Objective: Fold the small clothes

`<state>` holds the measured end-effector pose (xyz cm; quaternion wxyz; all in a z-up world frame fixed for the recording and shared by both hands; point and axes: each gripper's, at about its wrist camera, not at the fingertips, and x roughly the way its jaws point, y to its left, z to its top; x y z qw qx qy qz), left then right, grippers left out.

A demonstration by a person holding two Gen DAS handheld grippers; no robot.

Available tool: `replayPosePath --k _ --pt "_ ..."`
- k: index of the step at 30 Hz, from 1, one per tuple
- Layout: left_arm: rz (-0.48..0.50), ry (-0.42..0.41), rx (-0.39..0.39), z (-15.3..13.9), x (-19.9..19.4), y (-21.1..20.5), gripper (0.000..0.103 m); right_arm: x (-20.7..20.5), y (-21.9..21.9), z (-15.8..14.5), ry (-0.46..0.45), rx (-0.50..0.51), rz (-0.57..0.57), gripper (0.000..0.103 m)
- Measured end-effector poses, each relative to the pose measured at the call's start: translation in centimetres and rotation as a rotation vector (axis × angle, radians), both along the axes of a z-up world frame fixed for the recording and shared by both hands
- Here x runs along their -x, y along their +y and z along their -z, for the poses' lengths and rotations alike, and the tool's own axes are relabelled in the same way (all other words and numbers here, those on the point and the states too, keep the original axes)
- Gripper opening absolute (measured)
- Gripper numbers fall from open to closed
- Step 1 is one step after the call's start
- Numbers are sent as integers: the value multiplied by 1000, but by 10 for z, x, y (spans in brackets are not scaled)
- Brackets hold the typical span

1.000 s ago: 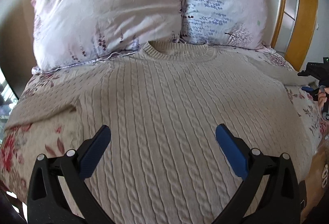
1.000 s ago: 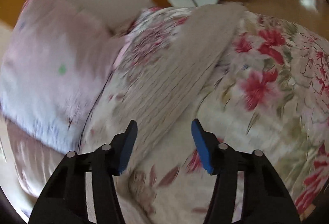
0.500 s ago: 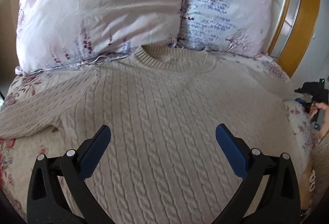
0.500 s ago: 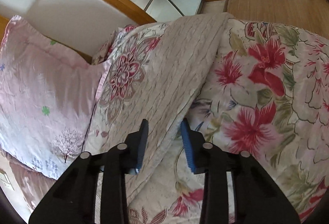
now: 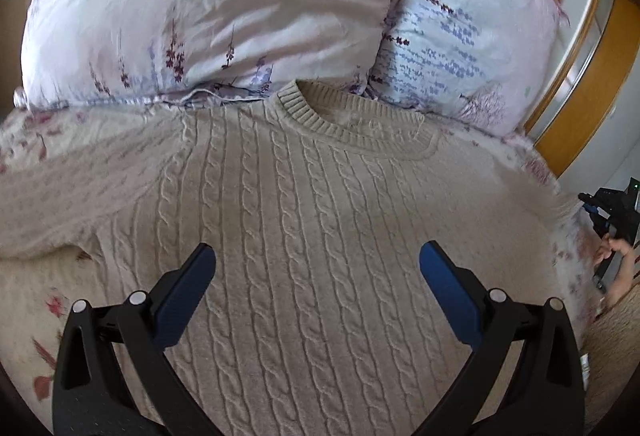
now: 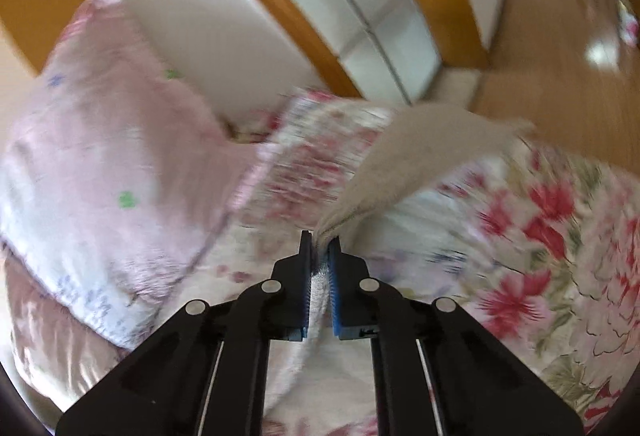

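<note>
The beige cable-knit sweater lies flat and face up on the bed with the floral bedsheet, its ribbed collar touching the two pale flowered pillows.

My left gripper hovers over the chest of the sweater with the blue pads wide apart, and it holds nothing. My right gripper is closed almost fully on the sweater's right sleeve; a thin fold of the knit shows between the pads, and the rest of the sleeve stretches away from my fingers toward the bed edge, lifted a little from the sheet.

I judge that this is the start of the first fold, the sleeve going across the body.

What could go wrong: I pinch only a narrow bit of loose knit, so a quick pull may let it slip out. The picture from the right hand is blurred, so the hand seems to move fast. Also the shoulder may drag and wrinkle the body, since my left gripper does not press it down.
</note>
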<state>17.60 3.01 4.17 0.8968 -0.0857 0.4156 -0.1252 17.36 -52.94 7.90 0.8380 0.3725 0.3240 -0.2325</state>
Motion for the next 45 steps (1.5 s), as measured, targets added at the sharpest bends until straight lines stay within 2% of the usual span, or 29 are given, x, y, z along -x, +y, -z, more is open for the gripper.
replayPosePath --k 4,7,9,12,16,18,21,24,25,29,32,34,37,39,41,43,44,45 --pt "8 -14 20 -2 -1 0 101 -18 45 -32 -91 50 -163 8" --pt "41 -71 76 -7 3 0 101 -31 96 -47 -149 26 -325 8" --pt "54 -100 100 -10 4 -1 101 -41 135 -45 -156 -10 -446 8" --pt "60 -101 104 -12 2 -5 101 -56 198 -20 -92 -59 -625 8" --pt "62 -70 122 -8 -4 -9 101 -72 247 34 73 -111 -739 8" --pt "71 -59 120 -6 -4 -9 101 -75 256 48 118 -122 -749 9" --pt "96 -52 109 -4 -3 -12 101 -67 251 53 136 -162 -733 13" --pt "90 -37 124 -1 -5 -9 101 -60 234 47 112 -228 -676 39" --pt "85 -28 136 0 -6 -7 101 -55 229 46 105 -233 -650 40" --pt "36 20 177 5 -11 5 101 -51 196 46 98 -204 -500 41" --pt "16 25 176 6 -11 13 101 -57 179 43 120 -114 -398 38" --pt "2 29 192 6 -10 21 101 -64 174 41 136 -62 -360 18" --pt "-22 43 226 7 -10 33 101 -76 188 31 130 47 -375 10" --pt "-41 45 247 7 -10 39 101 -82 216 13 68 122 -462 10" --pt "-68 50 276 7 -11 46 101 -88 257 -2 -6 151 -623 10" --pt "-87 60 313 10 -13 51 101 -92 316 -4 -28 127 -897 13" --pt "-97 69 336 11 -14 53 100 -91 334 0 -12 112 -983 17" --pt "-104 76 352 13 -15 54 99 -88 360 8 27 94 -1090 32"
